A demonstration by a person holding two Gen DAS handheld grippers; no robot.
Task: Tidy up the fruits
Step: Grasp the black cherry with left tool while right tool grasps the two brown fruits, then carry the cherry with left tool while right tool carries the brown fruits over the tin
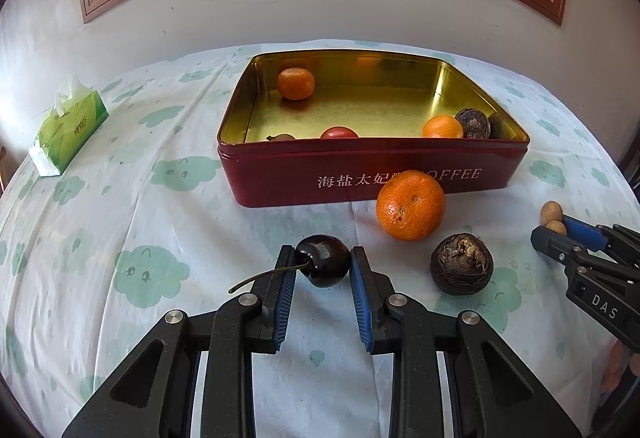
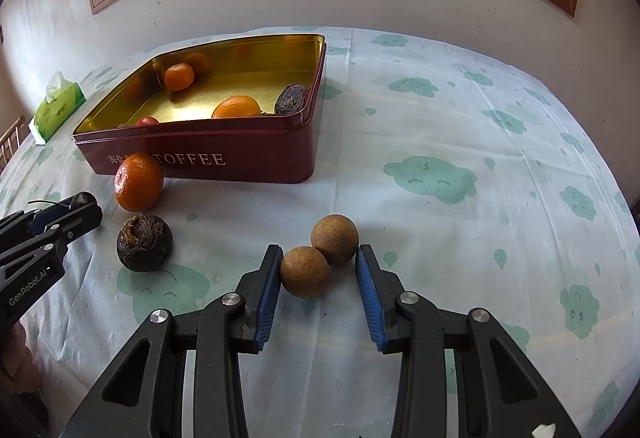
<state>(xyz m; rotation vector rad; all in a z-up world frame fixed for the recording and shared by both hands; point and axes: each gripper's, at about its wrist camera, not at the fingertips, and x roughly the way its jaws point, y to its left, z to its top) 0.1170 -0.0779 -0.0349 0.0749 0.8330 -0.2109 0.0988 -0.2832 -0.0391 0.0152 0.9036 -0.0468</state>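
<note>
A red toffee tin [image 1: 360, 174] [image 2: 224, 158] holds two mandarins, a red fruit and dark water chestnuts. On the cloth in front lie a mandarin [image 1: 411, 205] [image 2: 139, 182] and a water chestnut [image 1: 461, 264] [image 2: 144, 242]. My left gripper [image 1: 323, 262] has its pads against both sides of a dark cherry [image 1: 324, 260] with a stem. My right gripper [image 2: 319, 265] is open around two brown longans [image 2: 306, 272] [image 2: 334, 239]; the left pad touches the nearer one. Each gripper shows in the other's view, the right one [image 1: 554, 228] and the left one [image 2: 82, 204].
A green tissue pack [image 1: 68, 130] [image 2: 56, 110] lies at the far left of the table. A wall with a wood-framed window stands behind the table. The cloud-print cloth [image 2: 460, 158] stretches bare to the right of the tin.
</note>
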